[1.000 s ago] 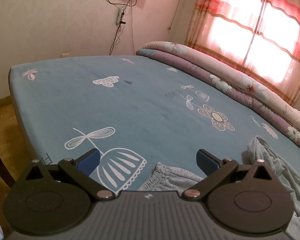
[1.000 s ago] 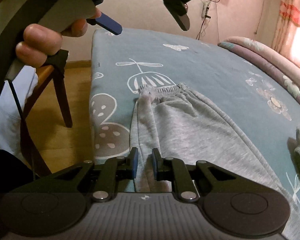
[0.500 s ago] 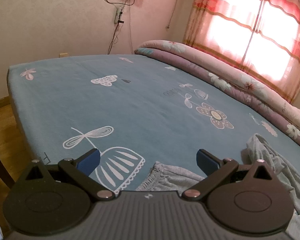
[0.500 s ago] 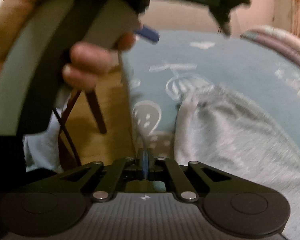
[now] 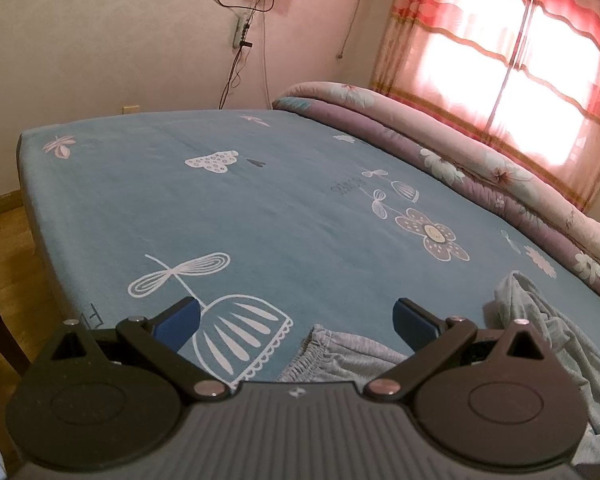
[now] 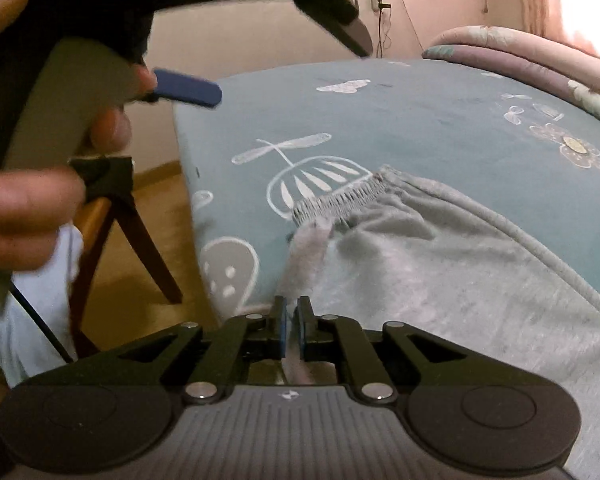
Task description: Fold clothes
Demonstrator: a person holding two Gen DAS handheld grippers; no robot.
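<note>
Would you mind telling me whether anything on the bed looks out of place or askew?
Yes. The grey sweatpants lie unfolded on the blue patterned bedsheet. Their near edge by the elastic waistband is flipped over, showing the fuzzy lining, and runs between the nearly closed right hand-held gripper. A second grey garment lies crumpled nearby.

**My two grippers, up close**

My left gripper (image 5: pixel 296 322) has a ribbed grey body with a small white mark at its centre. Beside that sit two round black discs, and black linkage arms with silver screws run forward to blue pads (image 5: pixel 178 322). My right gripper (image 6: pixel 292 322) is built the same: grey ribs, black discs, silver screws, blue pads (image 6: pixel 283 326) on black fingers. Behind the left fingers, my left hand (image 6: pixel 28 216) wraps a grey handle, with a thin black cable trailing below.
</note>
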